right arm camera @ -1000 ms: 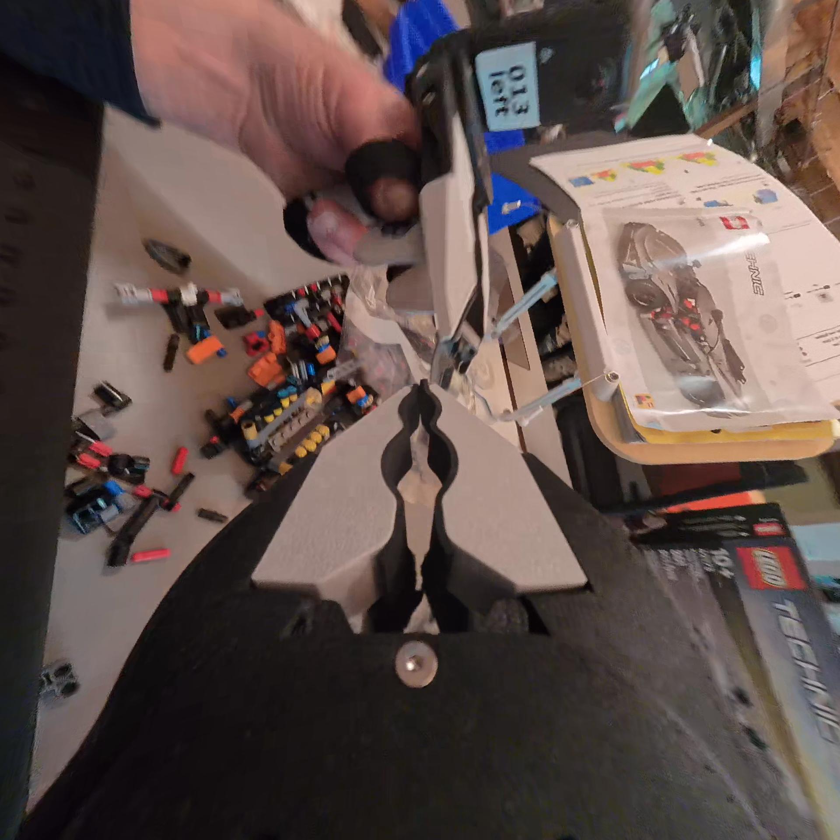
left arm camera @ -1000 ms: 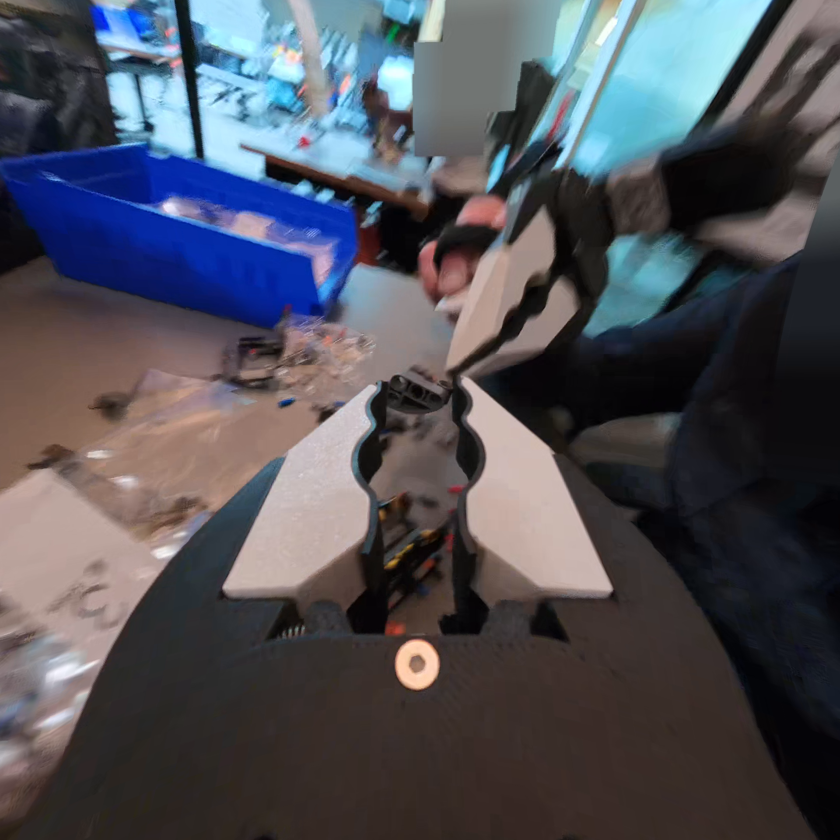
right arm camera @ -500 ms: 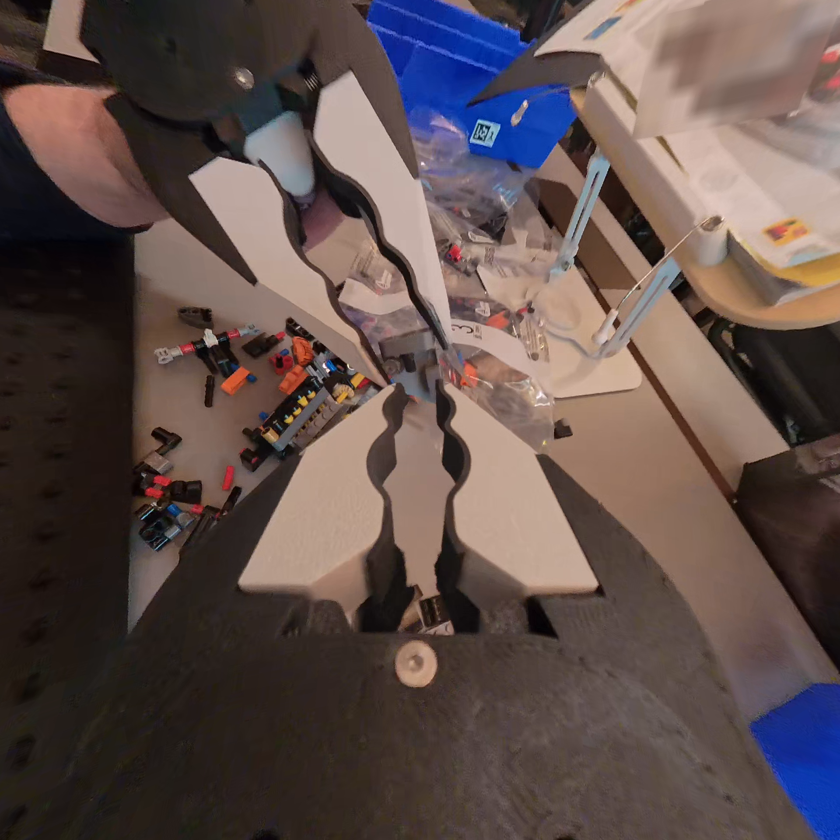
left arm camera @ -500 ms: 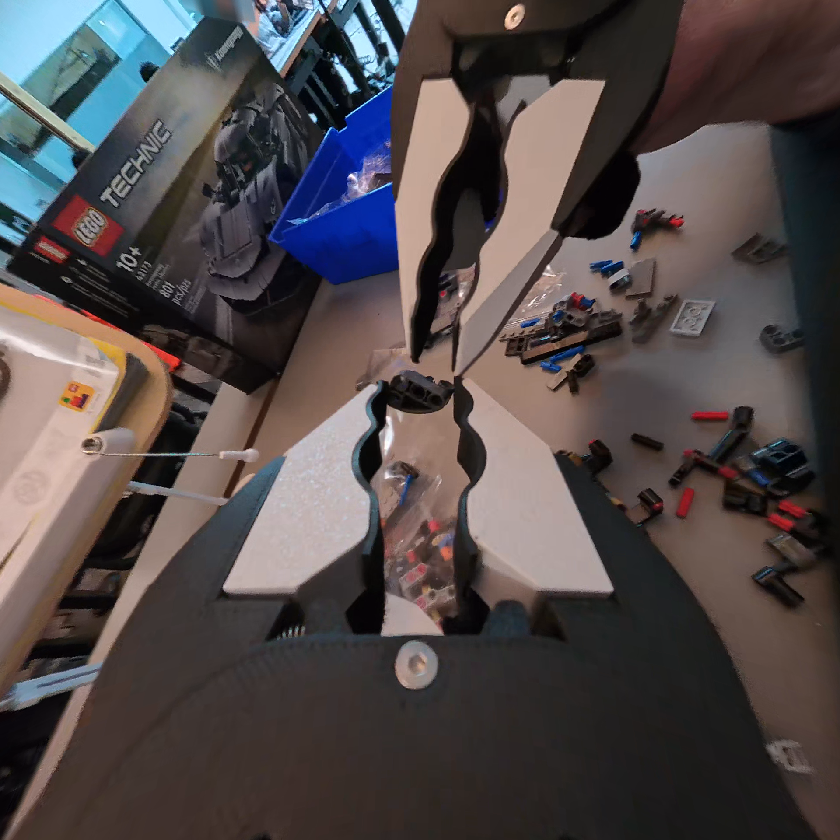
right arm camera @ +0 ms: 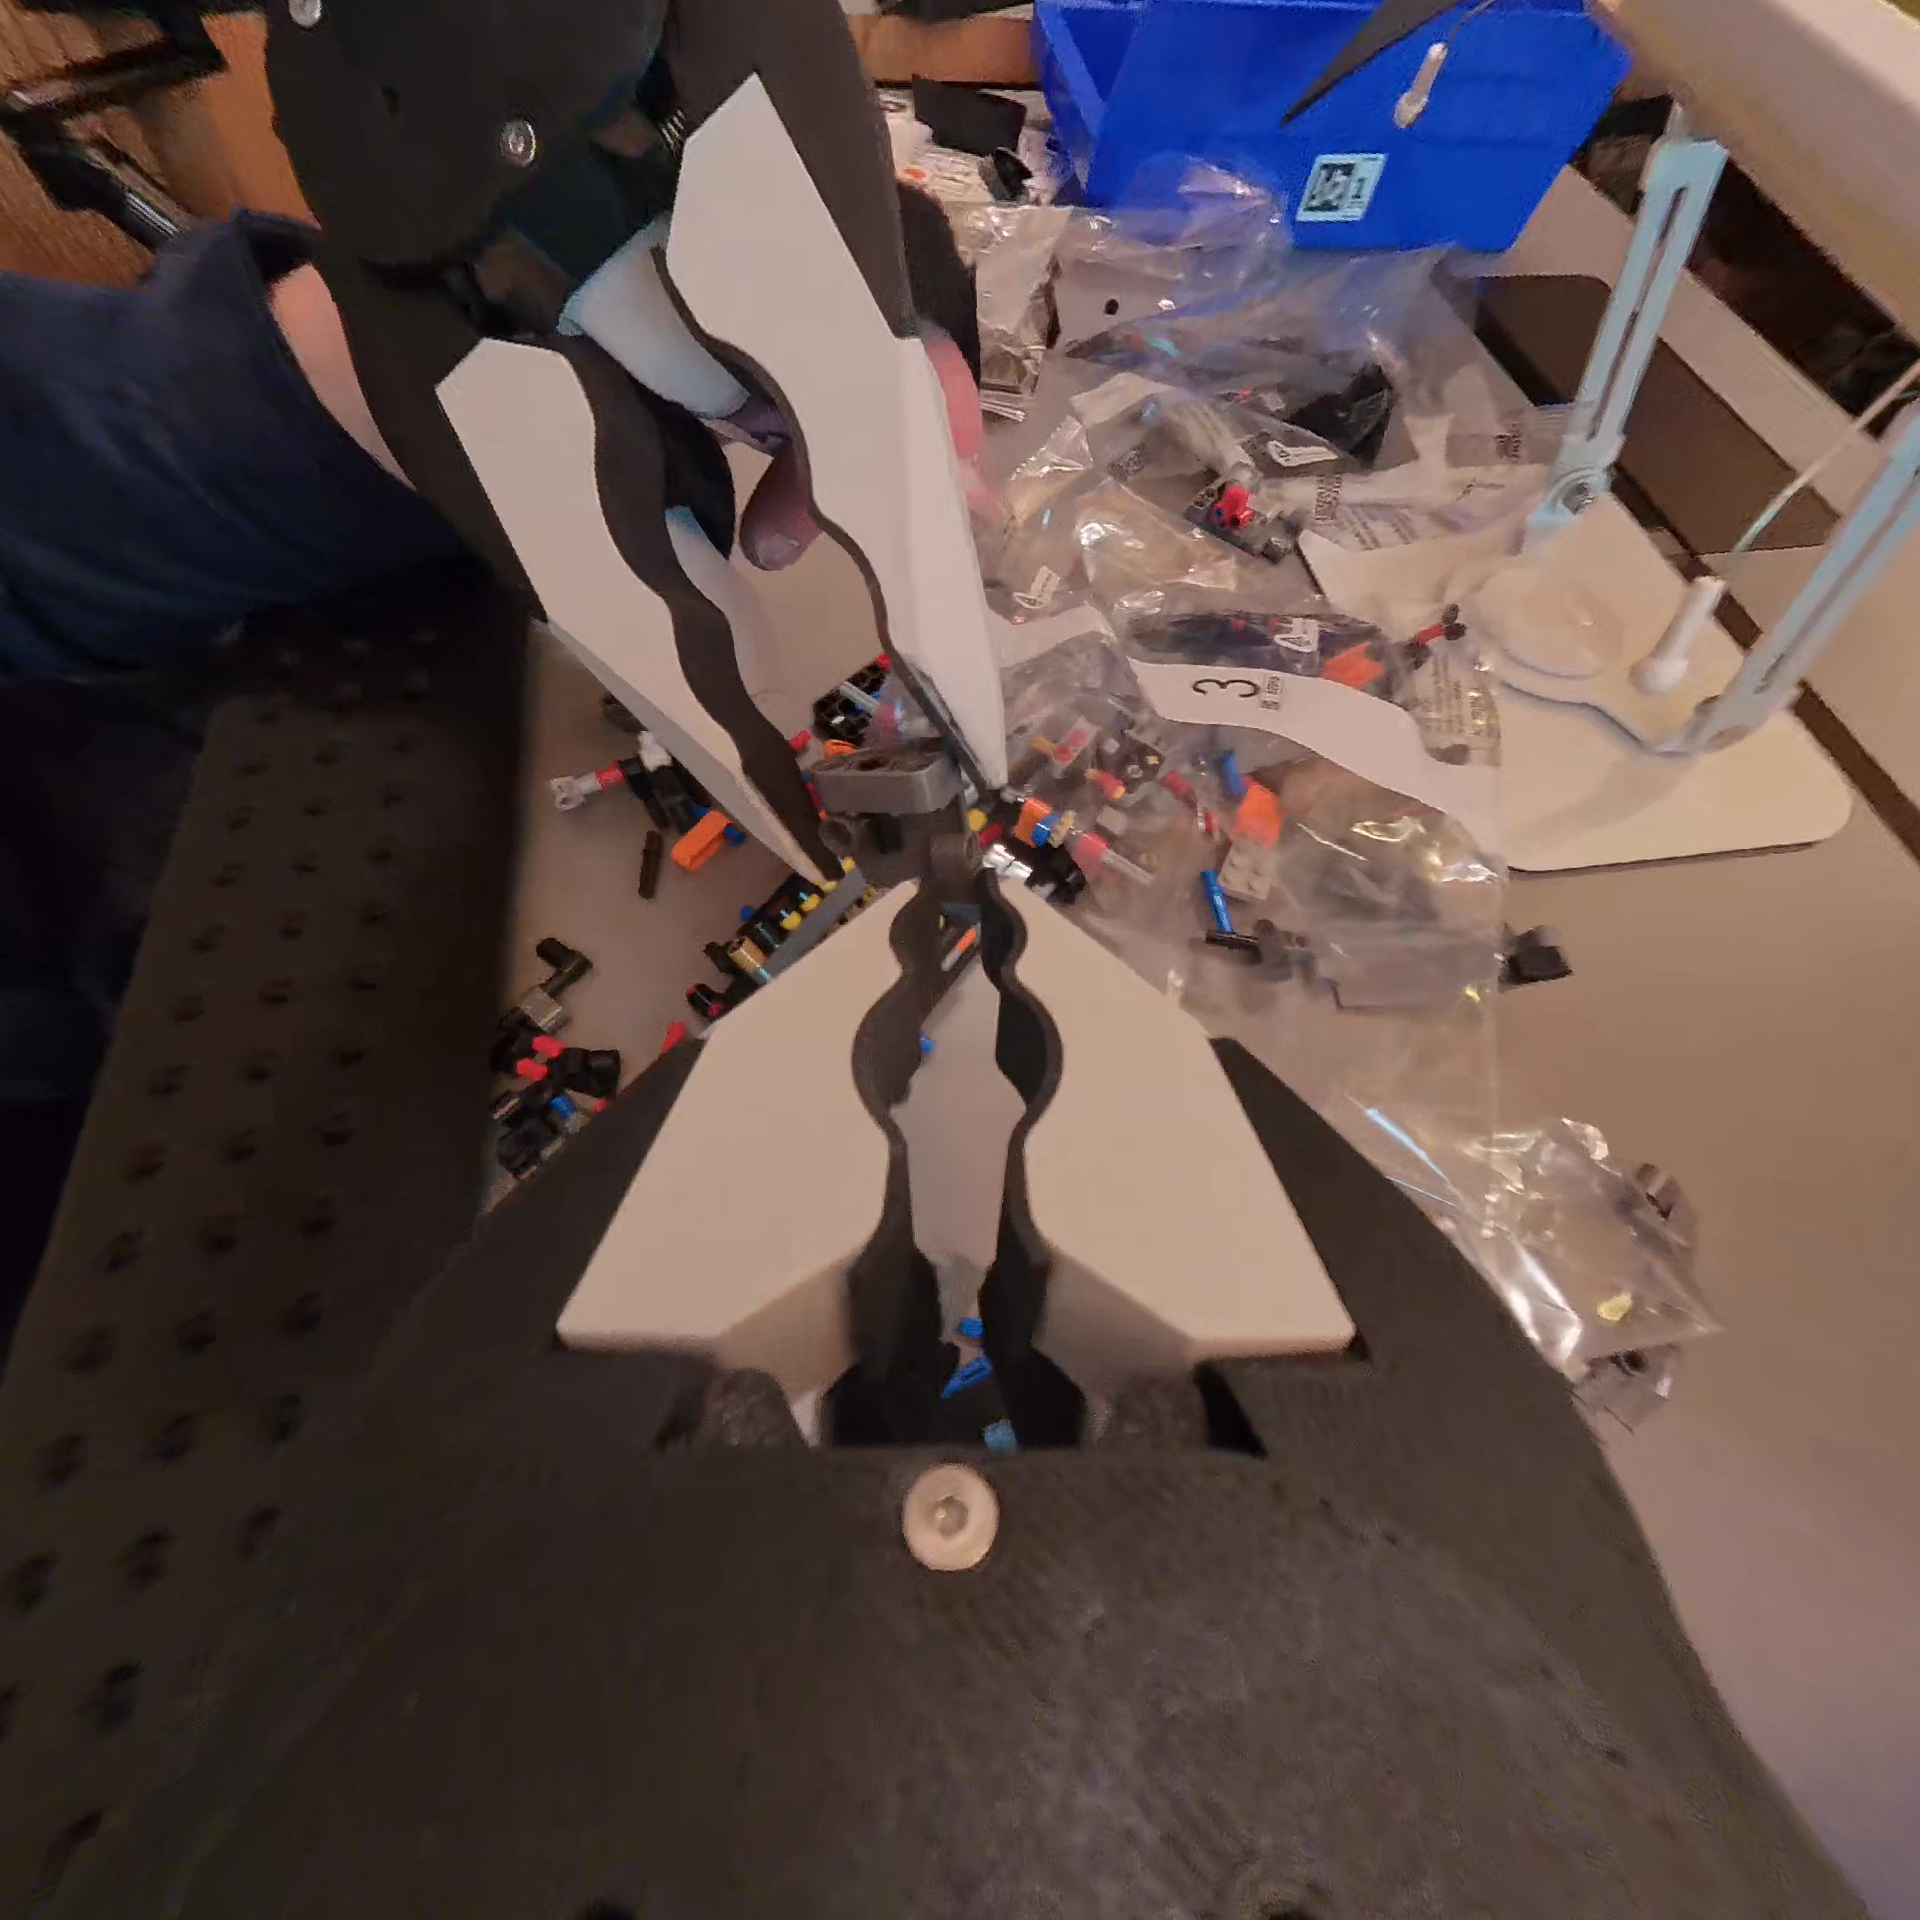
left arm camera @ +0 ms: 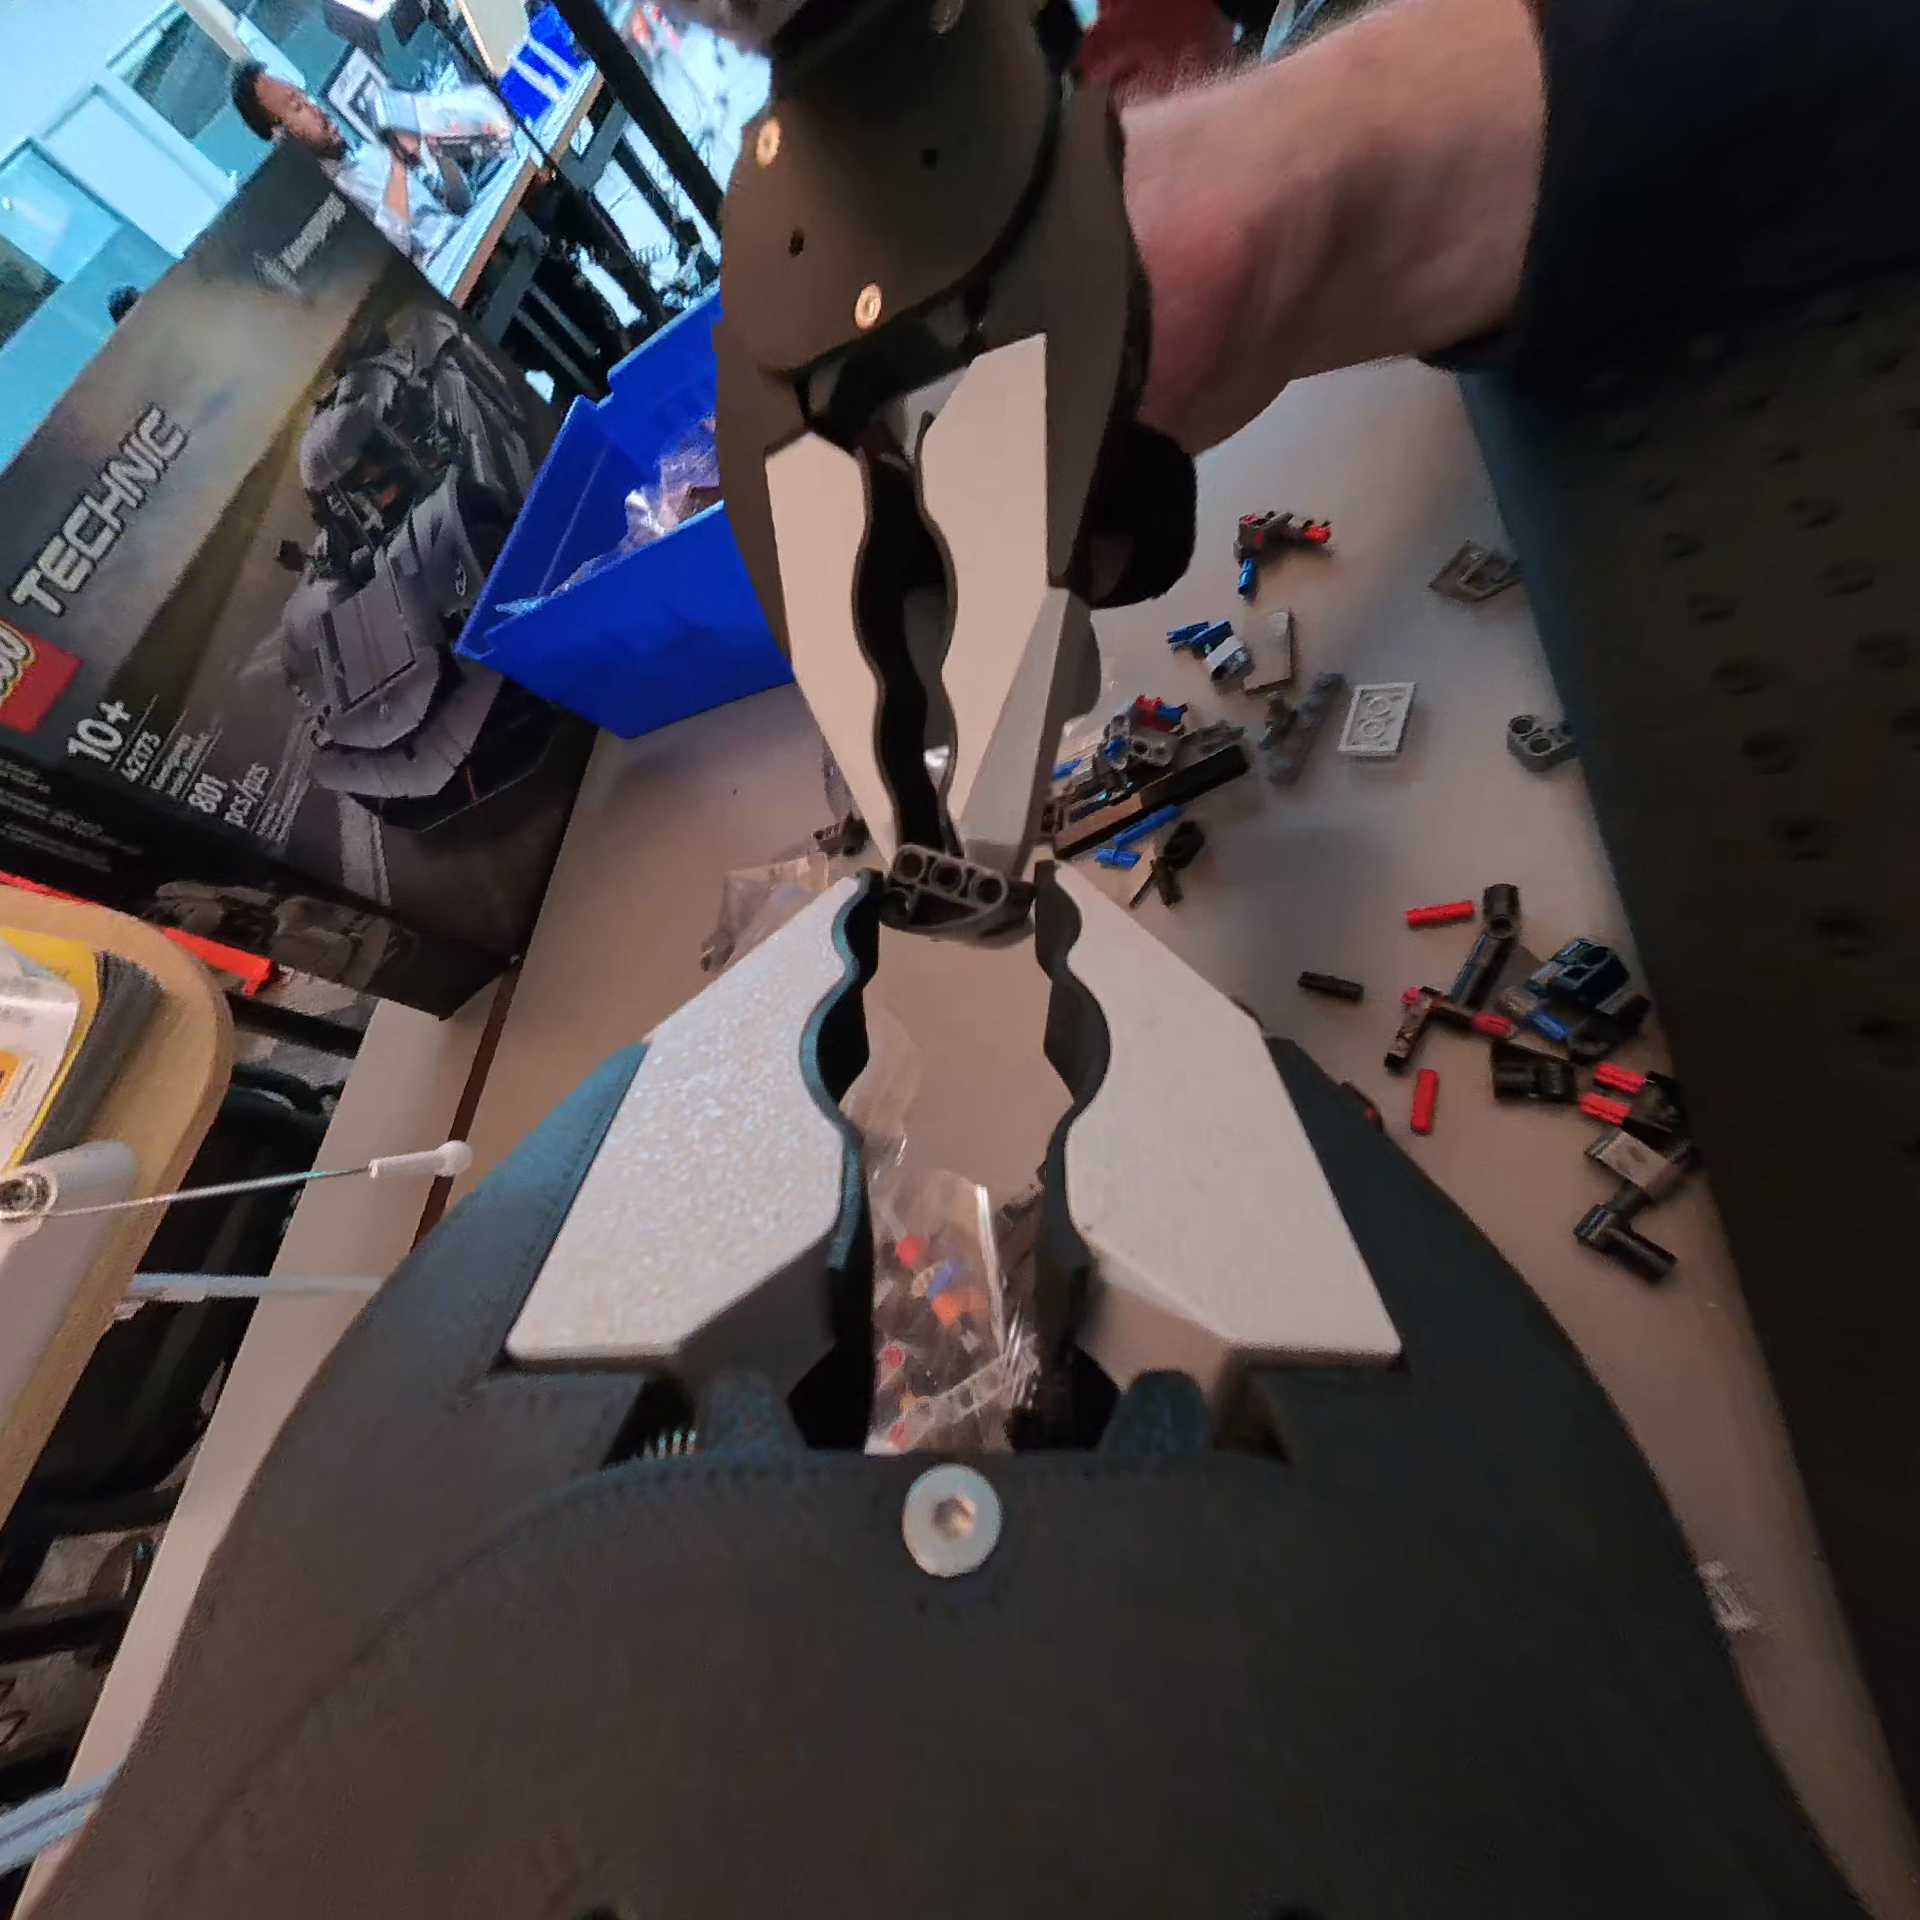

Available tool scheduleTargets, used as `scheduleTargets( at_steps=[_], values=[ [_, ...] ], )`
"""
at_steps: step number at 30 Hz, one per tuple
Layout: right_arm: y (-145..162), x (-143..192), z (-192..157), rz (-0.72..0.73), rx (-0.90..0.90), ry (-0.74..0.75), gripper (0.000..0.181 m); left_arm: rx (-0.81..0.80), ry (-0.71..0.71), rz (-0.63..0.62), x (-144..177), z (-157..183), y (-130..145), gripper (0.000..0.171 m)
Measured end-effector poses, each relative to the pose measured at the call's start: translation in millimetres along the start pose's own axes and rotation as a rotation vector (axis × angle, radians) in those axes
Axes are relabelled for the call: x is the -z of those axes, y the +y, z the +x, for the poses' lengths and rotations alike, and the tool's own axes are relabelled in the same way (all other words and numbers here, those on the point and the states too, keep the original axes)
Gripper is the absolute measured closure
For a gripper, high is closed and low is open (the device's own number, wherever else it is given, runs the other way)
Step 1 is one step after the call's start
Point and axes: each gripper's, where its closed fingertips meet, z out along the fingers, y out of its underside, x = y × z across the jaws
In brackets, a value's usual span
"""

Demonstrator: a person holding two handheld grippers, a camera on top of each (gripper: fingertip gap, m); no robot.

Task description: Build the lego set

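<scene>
Left gripper: fingertips clamp a dark grey beam.
Right gripper: tips meet the beam from above.
Table: scattered loose pieces.
Behind: blue bin, set box.

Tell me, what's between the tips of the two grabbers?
A small grey lego piece with holes. The left gripper pinches it, and the right gripper meets it from above. The left wrist view shows it best.
</scene>
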Motion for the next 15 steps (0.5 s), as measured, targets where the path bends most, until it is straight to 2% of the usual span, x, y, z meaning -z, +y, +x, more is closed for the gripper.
scheduleTargets(
  at_steps=[8, 15],
  values=[
    [-3, -1, 1, 0.021, -0.022, -0.012, 0.178, -0.009, -0.038, -0.029, 1, -6, 6, 0.145],
    [-12, -1, 6, 0.075, -0.037, 0.019, 0.178, 0.016, -0.068, 0.005, 8, -15, 4, 0.145]
  ],
)
